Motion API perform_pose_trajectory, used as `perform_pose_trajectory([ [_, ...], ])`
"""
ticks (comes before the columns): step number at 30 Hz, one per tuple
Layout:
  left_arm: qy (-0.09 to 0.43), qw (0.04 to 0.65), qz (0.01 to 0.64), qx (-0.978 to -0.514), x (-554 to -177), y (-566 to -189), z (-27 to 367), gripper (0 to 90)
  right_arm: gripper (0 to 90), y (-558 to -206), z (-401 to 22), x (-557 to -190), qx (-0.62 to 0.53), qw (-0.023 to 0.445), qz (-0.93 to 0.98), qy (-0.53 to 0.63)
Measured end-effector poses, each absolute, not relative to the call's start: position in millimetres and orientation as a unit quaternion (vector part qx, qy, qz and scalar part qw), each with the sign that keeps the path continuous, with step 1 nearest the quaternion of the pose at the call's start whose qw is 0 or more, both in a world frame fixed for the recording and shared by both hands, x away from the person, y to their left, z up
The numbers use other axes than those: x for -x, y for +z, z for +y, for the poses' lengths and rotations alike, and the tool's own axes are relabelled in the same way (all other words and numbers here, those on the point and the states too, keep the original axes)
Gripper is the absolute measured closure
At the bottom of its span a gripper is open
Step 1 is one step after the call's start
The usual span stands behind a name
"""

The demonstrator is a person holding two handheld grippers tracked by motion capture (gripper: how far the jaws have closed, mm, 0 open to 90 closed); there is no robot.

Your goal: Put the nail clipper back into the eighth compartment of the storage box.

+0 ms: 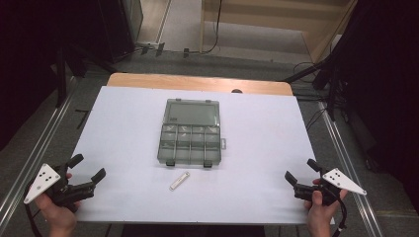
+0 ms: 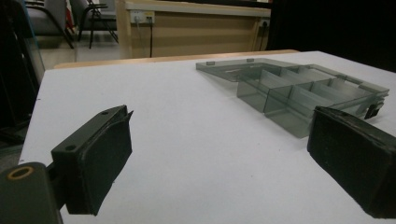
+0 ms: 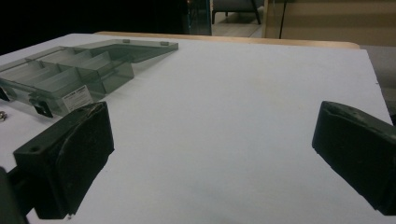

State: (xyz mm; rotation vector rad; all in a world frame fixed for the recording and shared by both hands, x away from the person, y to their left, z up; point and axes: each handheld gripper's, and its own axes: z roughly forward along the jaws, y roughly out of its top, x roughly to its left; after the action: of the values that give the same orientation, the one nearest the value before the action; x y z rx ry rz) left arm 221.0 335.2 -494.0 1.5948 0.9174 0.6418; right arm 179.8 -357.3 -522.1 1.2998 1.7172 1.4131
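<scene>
I'm looking at the white surface carrying an open smoky compartment box at its middle, lid lying flat behind. My left claw and right claw are hovering spread and empty at the near corners. A hasty reach risks shoving the light box. The small white strip lying before it is too blurred to identify.

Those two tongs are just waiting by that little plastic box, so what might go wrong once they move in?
1. The box looks light and lies open on the smooth white sheet, so a push from one side would likely slide it.
2. The small white strip lies flat, so the wide pads may struggle to pinch it.
3. The lid lies folded back and could get knocked.
</scene>
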Motion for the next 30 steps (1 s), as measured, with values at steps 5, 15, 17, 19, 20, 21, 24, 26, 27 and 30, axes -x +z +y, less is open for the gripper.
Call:
perform_pose_trajectory([
  [5, 0.264, 0.558, 0.388, -0.685, -222.5, -492.0, 328.1, 6.3, 0.0, -522.3, -357.2, -179.6, -0.483, 0.279, 0.641, 0.527],
  [15, 0.243, 0.555, 0.369, -0.705, -224.1, -478.4, 297.9, 6.3, 0.0, -522.4, -355.5, -179.8, -0.476, 0.277, 0.647, 0.526],
  [17, 0.239, 0.554, 0.365, -0.709, -224.6, -475.9, 291.8, 6.3, 0.0, -522.4, -355.4, -180.3, -0.473, 0.278, 0.649, 0.527],
  [19, 0.237, 0.552, 0.361, -0.713, -224.7, -473.0, 284.9, 6.3, 0.0, -522.3, -354.5, -180.2, -0.474, 0.277, 0.651, 0.525],
  [20, 0.237, 0.551, 0.357, -0.716, -224.8, -471.4, 281.0, 6.3, 0.0, -522.3, -354.2, -180.1, -0.473, 0.277, 0.652, 0.524],
  [21, 0.237, 0.551, 0.357, -0.716, -224.8, -471.4, 281.0, 6.3, 0.0, -522.3, -354.2, -180.1, -0.473, 0.277, 0.652, 0.524],
  [24, 0.239, 0.542, 0.347, -0.728, -224.8, -466.1, 270.2, 6.3, 0.0, -522.4, -353.7, -179.9, -0.472, 0.279, 0.653, 0.523],
  [26, 0.234, 0.543, 0.34, -0.731, -224.1, -463.1, 263.6, 6.3, 0.0, -522.3, -354.2, -179.7, -0.472, 0.277, 0.651, 0.526],
  [27, 0.23, 0.542, 0.334, -0.736, -223.2, -461.0, 256.9, 6.3, 0.0, -522.4, -354.4, -179.9, -0.472, 0.276, 0.651, 0.526],
  [30, 0.228, 0.542, 0.326, -0.74, -222.3, -459.5, 251.2, 6.3, 0.0, -522.4, -354.4, -180.0, -0.471, 0.276, 0.652, 0.525],
])
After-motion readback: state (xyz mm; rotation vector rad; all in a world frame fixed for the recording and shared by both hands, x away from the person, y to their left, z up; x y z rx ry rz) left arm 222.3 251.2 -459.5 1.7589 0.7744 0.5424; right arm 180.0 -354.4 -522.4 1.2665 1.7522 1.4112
